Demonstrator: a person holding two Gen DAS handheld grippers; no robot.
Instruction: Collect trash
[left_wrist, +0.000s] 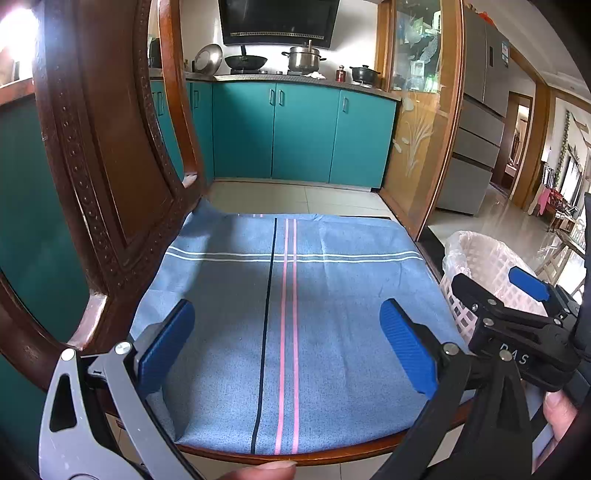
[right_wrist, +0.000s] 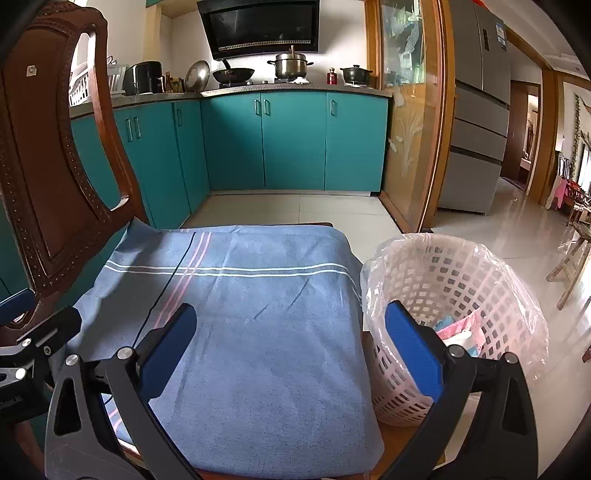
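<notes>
Our left gripper (left_wrist: 286, 347) and right gripper (right_wrist: 290, 345) both gape empty over bare blue cloth (right_wrist: 258, 314). Trash already in lined basket (right_wrist: 461, 280), right of chair, nearer right gripper.

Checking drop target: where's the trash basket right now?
The trash basket stands on the floor right of the chair's blue cloth, beside the right hand-held gripper; in the left wrist view it sits at the right edge.
</notes>
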